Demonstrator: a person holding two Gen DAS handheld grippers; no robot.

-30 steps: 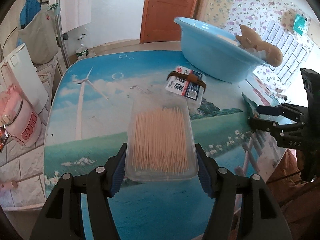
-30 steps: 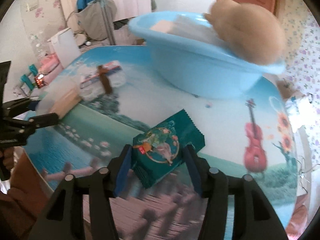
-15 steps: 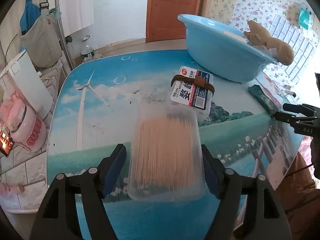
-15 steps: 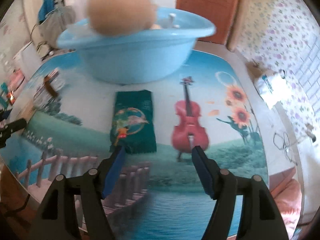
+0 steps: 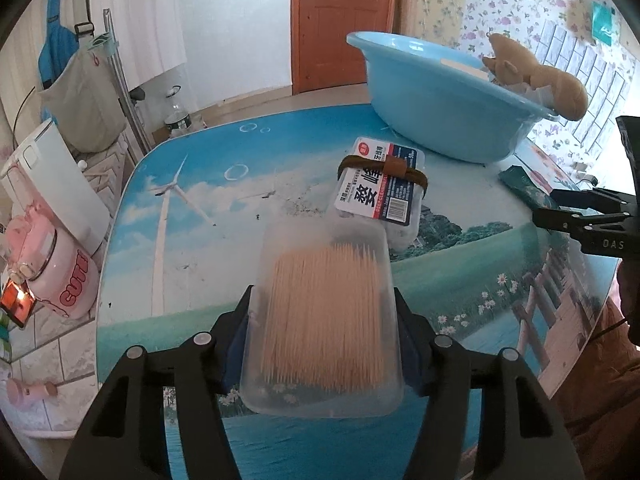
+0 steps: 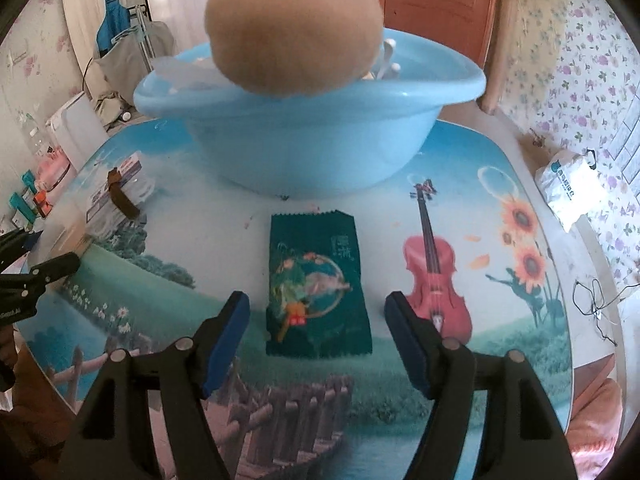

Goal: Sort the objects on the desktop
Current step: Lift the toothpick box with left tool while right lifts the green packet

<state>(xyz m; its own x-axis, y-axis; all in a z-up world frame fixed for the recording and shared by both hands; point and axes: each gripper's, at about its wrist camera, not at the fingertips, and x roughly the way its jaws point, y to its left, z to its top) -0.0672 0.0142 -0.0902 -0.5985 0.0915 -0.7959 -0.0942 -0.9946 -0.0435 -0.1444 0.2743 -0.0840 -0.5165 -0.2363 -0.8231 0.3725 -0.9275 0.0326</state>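
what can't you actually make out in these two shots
- Basin contents: in the right wrist view the plush toy on the rim hides most of the inside; in the left wrist view the basin wall does.
- Labelled box: its small print is too small to read.
- Toothpick box: blurred in the left wrist view, so pad contact by the left gripper is uncertain.
- Green packet: mostly hidden in the left wrist view.

Clear toothpick box [image 5: 322, 322] low centre, lengthwise; labelled box [image 5: 380, 192] just above; green packet [image 6: 316, 284] flat, centre; blue basin [image 6: 308, 128] above.
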